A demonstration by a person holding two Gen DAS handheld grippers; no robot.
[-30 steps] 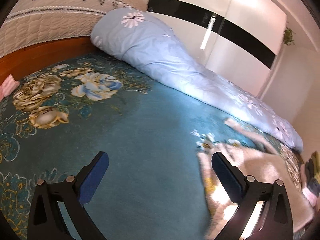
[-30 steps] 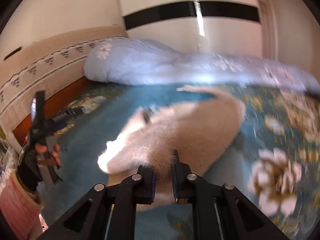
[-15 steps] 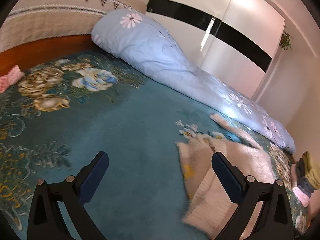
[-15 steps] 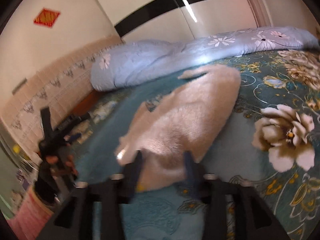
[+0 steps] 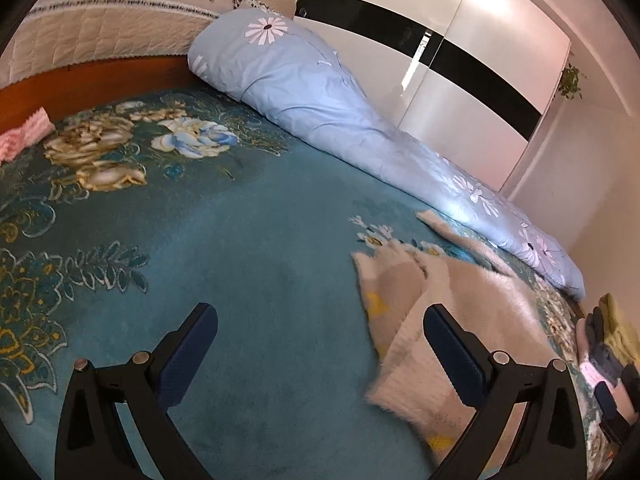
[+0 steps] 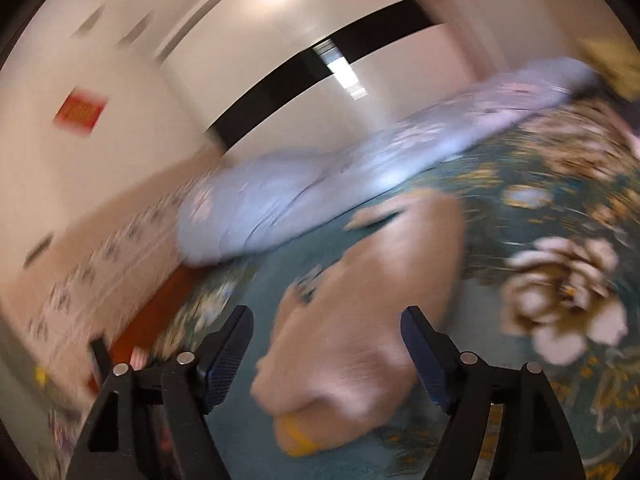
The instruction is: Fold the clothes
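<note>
Both the left claw [image 5: 320,344] and right claw [image 6: 326,346] are gaping wide, gripping nothing; the fluffy sweater [image 5: 472,312] on the bed [image 5: 248,248] is needing flattening before folding.

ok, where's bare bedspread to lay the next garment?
Free: the plain teal stretch of bedspread between the flower print near the headboard, the blue duvet and the fuzzy cream garment. Crowded: far right edge, by the clothes pile.

Floral teal bed [image 5: 248,248] carries sweater [image 5: 472,312], quilt [image 5: 320,96].

Left gripper [image 5: 320,344] gapes above teal bedspread [image 5: 248,248], beside fluffy sweater [image 5: 472,300].
</note>
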